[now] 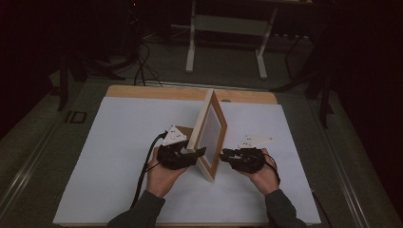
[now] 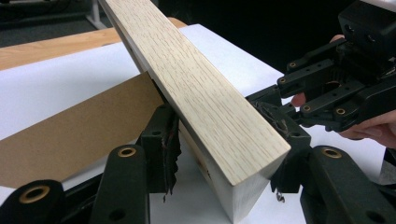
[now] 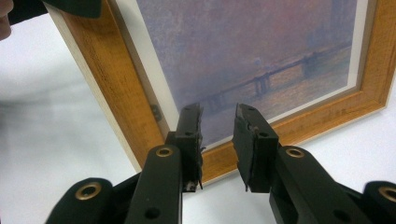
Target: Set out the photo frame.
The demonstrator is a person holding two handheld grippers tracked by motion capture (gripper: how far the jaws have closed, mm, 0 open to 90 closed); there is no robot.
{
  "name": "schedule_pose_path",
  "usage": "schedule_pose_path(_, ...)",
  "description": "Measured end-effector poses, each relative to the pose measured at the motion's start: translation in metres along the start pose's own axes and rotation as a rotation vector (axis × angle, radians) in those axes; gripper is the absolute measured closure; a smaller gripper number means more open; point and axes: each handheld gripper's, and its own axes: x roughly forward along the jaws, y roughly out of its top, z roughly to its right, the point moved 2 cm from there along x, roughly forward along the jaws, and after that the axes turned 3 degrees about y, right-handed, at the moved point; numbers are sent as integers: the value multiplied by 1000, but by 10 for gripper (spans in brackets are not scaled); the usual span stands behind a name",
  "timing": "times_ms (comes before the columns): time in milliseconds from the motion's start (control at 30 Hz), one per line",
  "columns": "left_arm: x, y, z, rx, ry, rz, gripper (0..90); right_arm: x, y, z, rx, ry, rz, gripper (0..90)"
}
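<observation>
A wooden picture frame point(image 1: 209, 126) stands on its long edge in the middle of the white sheet, leaning slightly. Its pale outer side point(image 2: 201, 93) runs between the jaws of my left gripper point(image 2: 224, 128), whose pads press on the back and the front near the frame's near corner. A brown cardboard back stand point(image 2: 70, 135) sticks out behind the frame. My right gripper point(image 3: 218, 116) faces the glazed print point(image 3: 243, 46), a hazy bridge scene. Its jaws stand apart, close to the lower rail, with nothing between them. In the high view, the left gripper point(image 1: 197, 154) and the right gripper point(image 1: 224, 153) flank the frame.
The white sheet point(image 1: 119, 156) covers a wooden table whose bare far edge point(image 1: 157, 91) shows. Behind the table stand a white metal frame's legs point(image 1: 191, 52) and dark cables point(image 1: 142, 66) on the floor. The room around is dark.
</observation>
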Motion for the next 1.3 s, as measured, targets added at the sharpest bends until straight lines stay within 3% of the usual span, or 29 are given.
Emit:
schedule_pose_path(433, 6, 0, 1, -40, 62, 13, 432, 5, 0, -1, -1, 9, -2, 705)
schedule_pose_path(733, 9, 1, 3, -58, 44, 4, 530, 4, 0, 1, 7, 5, 3, 699)
schedule_pose_path(1300, 7, 3, -2, -53, 80, -14, 609, -1, 1, 7, 21, -12, 15, 681)
